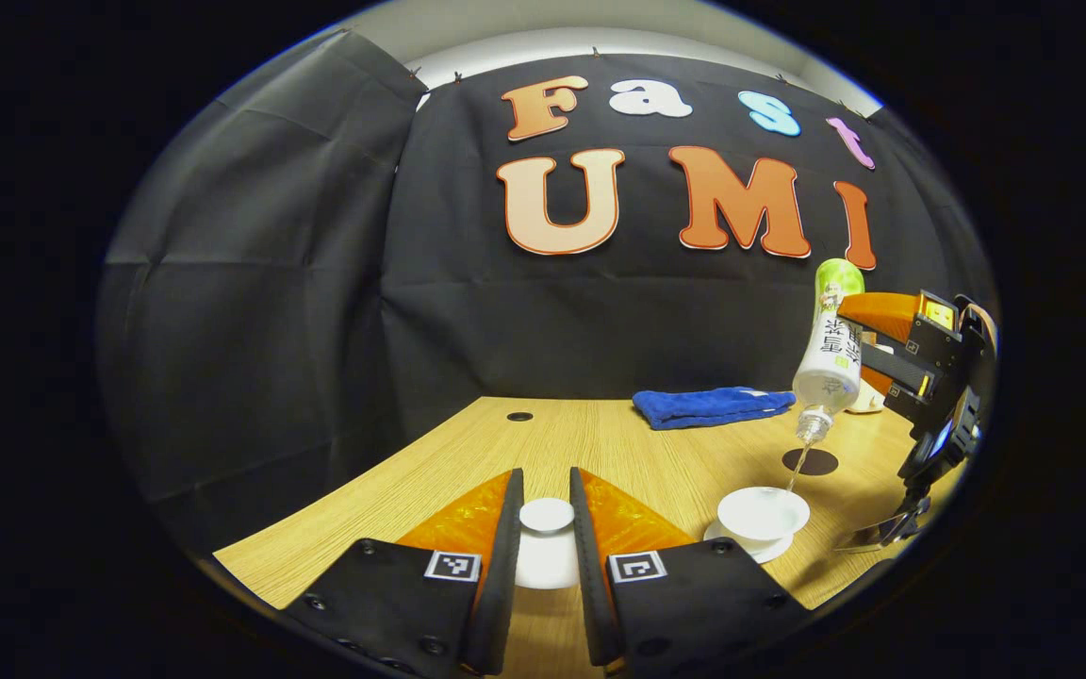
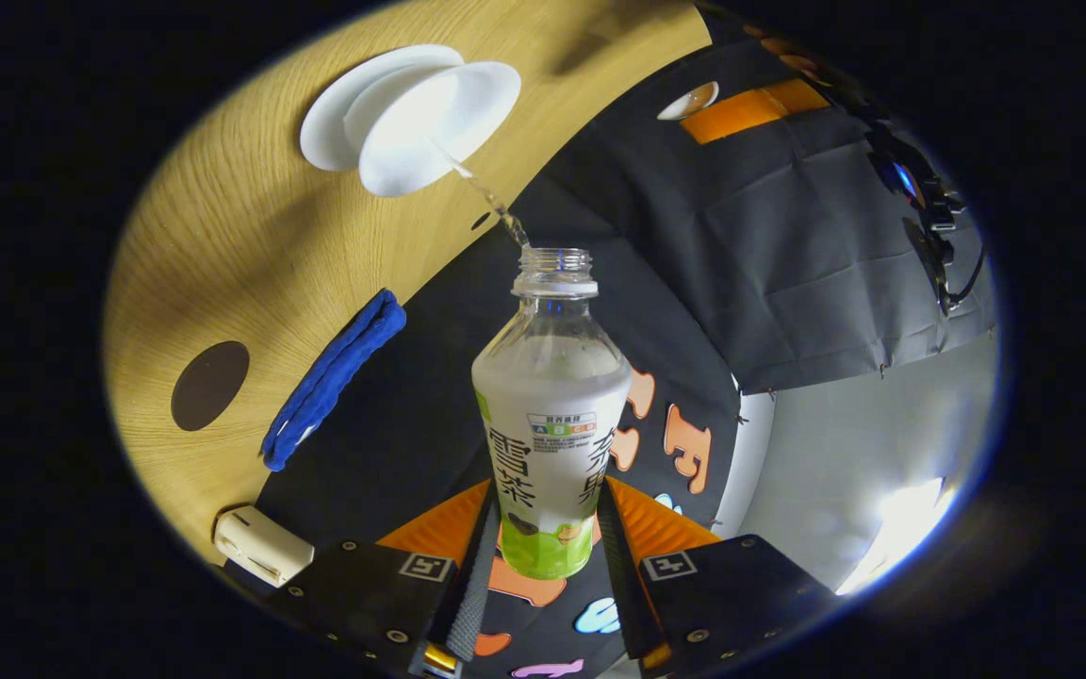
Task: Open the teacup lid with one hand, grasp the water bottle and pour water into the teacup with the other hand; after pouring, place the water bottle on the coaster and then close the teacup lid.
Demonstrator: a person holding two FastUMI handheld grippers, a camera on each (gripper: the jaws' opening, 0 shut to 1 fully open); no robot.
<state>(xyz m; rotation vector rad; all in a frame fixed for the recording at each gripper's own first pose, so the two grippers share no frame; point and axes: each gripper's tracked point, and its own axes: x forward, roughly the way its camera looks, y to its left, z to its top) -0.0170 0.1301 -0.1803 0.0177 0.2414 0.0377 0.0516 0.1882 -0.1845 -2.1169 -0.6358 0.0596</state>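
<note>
The left tool (image 1: 546, 538) clamps the white teacup lid (image 1: 546, 516) low over the counter (image 1: 600, 443). The right tool (image 2: 543, 556) grips the tilted water bottle (image 2: 551, 415), streaming water into the open teacup (image 2: 439, 123) beside the dark coaster (image 2: 210, 385).

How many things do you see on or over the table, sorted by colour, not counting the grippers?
White: 3, the cup, its saucer, the lid
Blue: 1, the cloth
Dark brown: 1, the coaster
Clear with a green end: 1, the bottle
Cream: 1, a small box
Total: 7
</note>
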